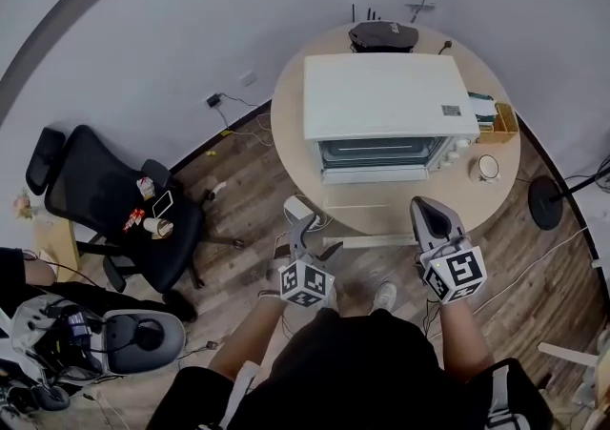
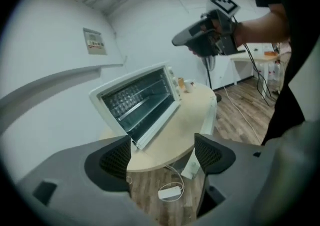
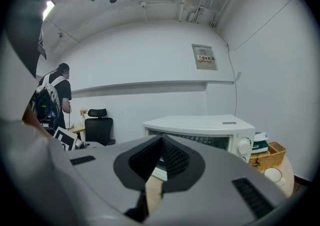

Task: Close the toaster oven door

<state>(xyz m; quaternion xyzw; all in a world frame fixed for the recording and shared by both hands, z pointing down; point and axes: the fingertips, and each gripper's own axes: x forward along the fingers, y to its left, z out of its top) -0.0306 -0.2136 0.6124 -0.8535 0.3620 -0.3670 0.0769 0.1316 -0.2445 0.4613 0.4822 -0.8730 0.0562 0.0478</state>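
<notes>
both empty: l gripper [image 2: 162, 157] wide apart, r gripper [image 3: 160, 142] tight together

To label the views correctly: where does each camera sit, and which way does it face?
Head view: on the head, looking down at the toaster oven on the round table; legs, left tool and right tool show.
Left gripper view: on the left tool, facing the toaster oven obliquely; its open jaws and the right tool show.
Right gripper view: on the right tool, facing the toaster oven's front; its shut jaws show.
All three share the toaster oven.
</notes>
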